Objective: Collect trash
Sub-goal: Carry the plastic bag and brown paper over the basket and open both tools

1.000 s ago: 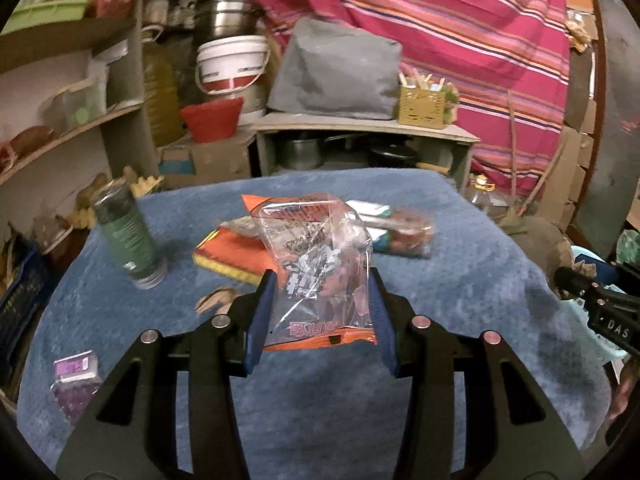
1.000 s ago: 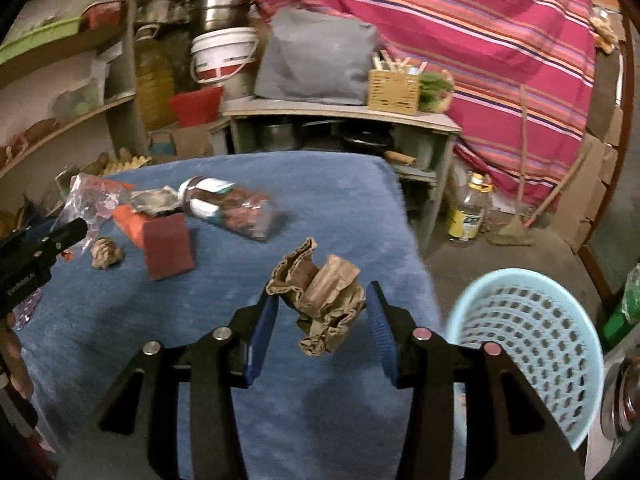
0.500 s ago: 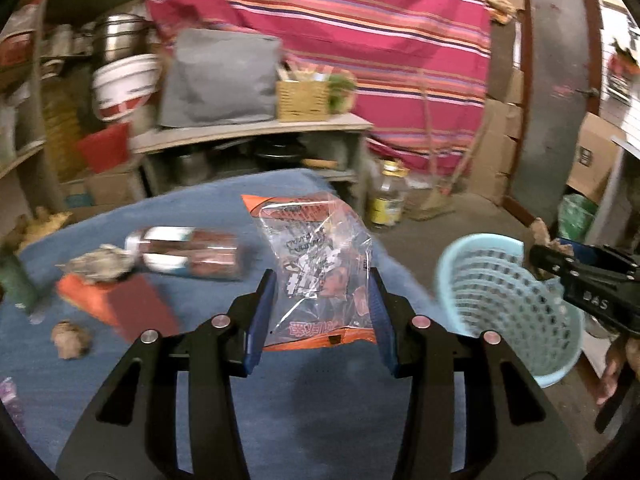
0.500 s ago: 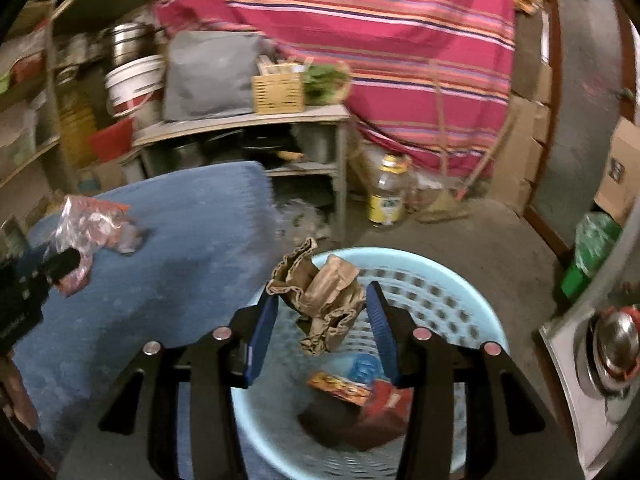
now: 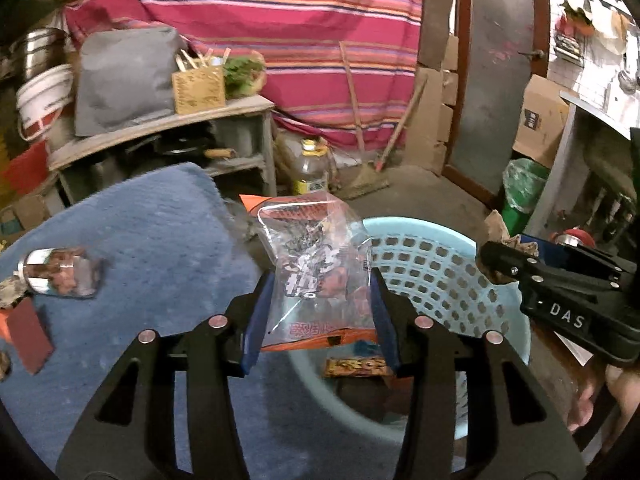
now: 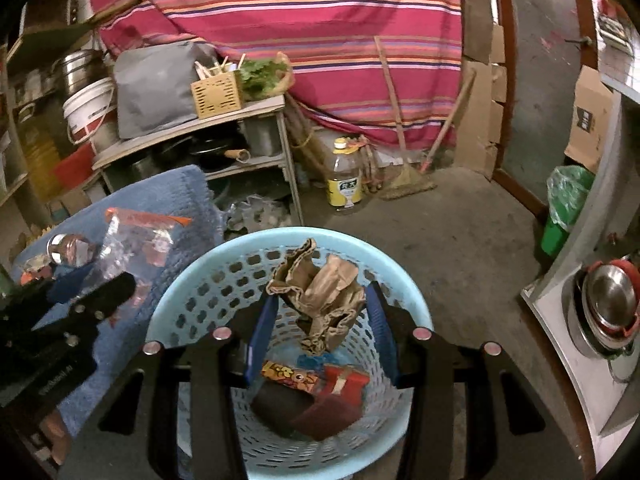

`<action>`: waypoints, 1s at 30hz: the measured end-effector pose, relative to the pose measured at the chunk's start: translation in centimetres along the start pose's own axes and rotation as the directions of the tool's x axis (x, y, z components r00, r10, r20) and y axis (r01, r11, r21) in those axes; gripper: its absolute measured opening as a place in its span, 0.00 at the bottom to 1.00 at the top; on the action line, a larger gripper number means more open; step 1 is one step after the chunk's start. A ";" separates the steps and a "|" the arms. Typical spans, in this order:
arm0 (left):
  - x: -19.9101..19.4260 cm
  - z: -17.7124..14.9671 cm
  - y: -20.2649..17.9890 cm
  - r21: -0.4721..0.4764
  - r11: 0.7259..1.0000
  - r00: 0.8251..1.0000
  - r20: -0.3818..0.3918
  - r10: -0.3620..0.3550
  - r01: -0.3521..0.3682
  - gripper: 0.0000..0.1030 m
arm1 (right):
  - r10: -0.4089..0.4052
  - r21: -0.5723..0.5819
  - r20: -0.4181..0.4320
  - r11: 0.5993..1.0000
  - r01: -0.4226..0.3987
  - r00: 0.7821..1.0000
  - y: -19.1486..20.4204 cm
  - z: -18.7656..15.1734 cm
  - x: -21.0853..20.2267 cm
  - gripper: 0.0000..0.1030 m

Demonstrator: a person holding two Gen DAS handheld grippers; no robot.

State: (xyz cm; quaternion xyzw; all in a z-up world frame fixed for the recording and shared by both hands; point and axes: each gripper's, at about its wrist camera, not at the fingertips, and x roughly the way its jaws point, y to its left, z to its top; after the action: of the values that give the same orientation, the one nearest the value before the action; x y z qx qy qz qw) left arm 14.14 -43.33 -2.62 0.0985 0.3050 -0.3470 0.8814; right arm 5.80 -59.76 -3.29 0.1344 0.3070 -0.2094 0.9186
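Observation:
My left gripper is shut on a clear plastic bag with an orange edge and holds it over the near rim of the light blue basket. My right gripper is shut on a crumpled brown paper bag directly above the basket. Several wrappers and a dark red block lie at the basket's bottom. The right gripper also shows at the right of the left wrist view, and the left gripper at the left of the right wrist view.
A blue-covered table holds a foil-ended packet and a dark red block. A wooden shelf, an oil bottle, brooms, a green bag and metal bowls stand around the basket.
Both grippers swung right from the table to the basket, each keeping its load. The paper bag now hangs over the basket's middle; the plastic bag has reached its near rim.

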 end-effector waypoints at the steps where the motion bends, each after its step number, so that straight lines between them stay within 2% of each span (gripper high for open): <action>1: 0.3 0.1 -0.1 0.000 1.000 1.000 -0.012 -0.015 0.015 0.48 | -0.001 0.008 0.001 1.000 0.001 1.000 -0.3 0.1 0.0 0.44; 6: 0.9 0.4 -1.2 0.028 0.999 0.999 -0.032 -0.023 0.023 0.65 | -0.006 0.014 -0.001 1.000 0.006 1.000 -1.2 -0.1 -0.1 0.44; 8: 0.5 0.3 -0.9 0.022 1.000 1.000 -0.017 -0.007 0.007 0.78 | -0.012 0.009 -0.006 1.000 0.012 1.000 -1.1 -0.2 0.0 0.44; 15: -1.1 0.1 2.9 -0.050 0.997 0.999 0.002 0.055 -0.054 0.86 | -0.007 -0.001 -0.007 1.000 0.007 1.000 -0.1 -0.3 0.1 0.44; 23: -4.9 -0.5 7.0 -0.056 0.985 0.986 0.024 0.162 -0.161 0.92 | 0.030 0.004 -0.026 1.000 -0.030 0.999 2.1 -0.5 1.0 0.45; 25: -6.6 -0.9 8.9 -0.062 0.978 0.979 0.036 0.202 -0.200 0.93 | 0.029 0.000 -0.030 1.000 -0.029 0.999 2.6 -0.4 1.2 0.49; 26: -7.4 -1.2 10.1 -0.070 0.973 0.973 0.043 0.225 -0.222 0.94 | 0.019 -0.002 -0.024 1.000 -0.019 1.000 2.9 -0.4 1.2 0.58; 27: -8.0 -1.3 11.1 -0.079 0.968 0.969 0.046 0.241 -0.237 0.94 | 0.011 -0.003 -0.022 1.000 -0.011 1.000 3.1 -0.5 1.2 0.73; 30: -9.7 -2.0 14.4 -0.114 0.951 0.954 0.048 0.295 -0.288 0.94 | -0.017 -0.017 -0.012 1.000 0.017 1.000 4.2 -0.6 1.0 0.80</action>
State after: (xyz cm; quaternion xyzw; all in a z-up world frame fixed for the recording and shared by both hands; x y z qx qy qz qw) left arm 17.34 -26.60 1.11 0.0844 0.2763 -0.1994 0.9364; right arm 8.20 -56.19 -3.86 0.1253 0.3154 -0.2139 0.9160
